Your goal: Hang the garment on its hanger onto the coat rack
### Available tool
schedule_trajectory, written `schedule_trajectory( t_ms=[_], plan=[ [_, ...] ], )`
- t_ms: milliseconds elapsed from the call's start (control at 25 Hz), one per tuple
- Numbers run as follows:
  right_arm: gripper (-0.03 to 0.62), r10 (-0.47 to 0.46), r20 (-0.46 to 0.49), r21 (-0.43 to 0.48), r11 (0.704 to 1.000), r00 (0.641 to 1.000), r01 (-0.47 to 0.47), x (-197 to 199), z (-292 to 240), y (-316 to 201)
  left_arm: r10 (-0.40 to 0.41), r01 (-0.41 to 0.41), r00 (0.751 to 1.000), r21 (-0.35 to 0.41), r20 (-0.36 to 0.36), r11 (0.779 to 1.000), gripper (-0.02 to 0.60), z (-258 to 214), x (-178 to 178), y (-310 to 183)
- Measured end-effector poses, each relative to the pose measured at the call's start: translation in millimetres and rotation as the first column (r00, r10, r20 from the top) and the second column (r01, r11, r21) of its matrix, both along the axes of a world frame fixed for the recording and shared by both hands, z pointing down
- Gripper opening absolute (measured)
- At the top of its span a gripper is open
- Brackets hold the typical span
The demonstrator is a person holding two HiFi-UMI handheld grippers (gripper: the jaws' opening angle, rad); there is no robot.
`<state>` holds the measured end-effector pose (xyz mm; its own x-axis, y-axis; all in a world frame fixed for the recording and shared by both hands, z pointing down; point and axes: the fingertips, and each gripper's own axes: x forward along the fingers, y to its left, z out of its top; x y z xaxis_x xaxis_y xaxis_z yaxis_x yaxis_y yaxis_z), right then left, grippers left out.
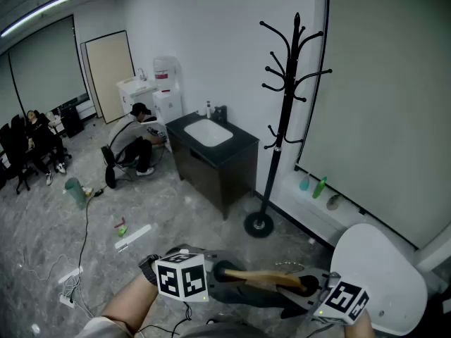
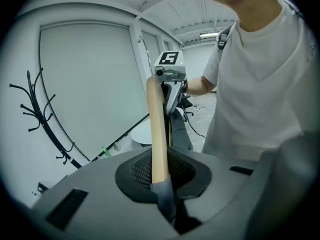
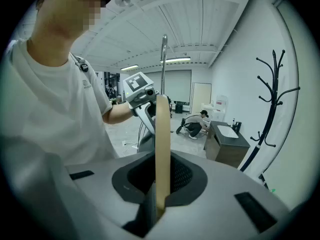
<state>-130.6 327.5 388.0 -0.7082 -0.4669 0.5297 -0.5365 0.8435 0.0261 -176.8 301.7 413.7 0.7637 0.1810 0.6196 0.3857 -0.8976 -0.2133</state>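
A wooden hanger (image 1: 264, 278) with a dark grey garment (image 1: 246, 296) draped under it is held level at the bottom of the head view. My left gripper (image 1: 218, 272) is shut on one end of it and my right gripper (image 1: 310, 287) on the other. In the left gripper view the wooden arm (image 2: 158, 134) and a fold of grey cloth (image 2: 167, 199) sit clamped between the jaws. In the right gripper view the bar (image 3: 162, 149) is clamped too, and its metal hook (image 3: 163, 59) points up. The black coat rack (image 1: 285, 104) stands ahead by the wall, well apart from the hanger.
A black cabinet with a white basin (image 1: 211, 153) stands left of the rack's round base (image 1: 258, 225). A white rounded seat (image 1: 380, 277) is close at the right. A person crouches (image 1: 141, 143) farther back. Cables and litter lie on the floor at left.
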Motion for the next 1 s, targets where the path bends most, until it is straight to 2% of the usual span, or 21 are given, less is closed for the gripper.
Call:
schedule_trajectory(
  t_ms=[440,680,1000],
  plan=[
    [0.040,-0.022,-0.014,0.010,1.000,1.000,0.022,13.6,0.8,0.4,-0.005,0.005,1.000,0.003,0.004,1.000,0.034,-0.2,12.5,0.3],
    [0.040,0.004,0.029,-0.008,1.000,1.000,-0.004,19.0,-4.6,2.9,-0.004,0.004,1.000,-0.001,0.009,1.000,0.034,-3.4,19.6,2.7],
    [0.040,-0.004,0.040,0.003,1.000,0.999,0.004,39.0,-1.9,6.2,-0.011,0.011,1.000,-0.001,0.018,1.000,0.034,-2.2,39.0,6.1]
  ],
)
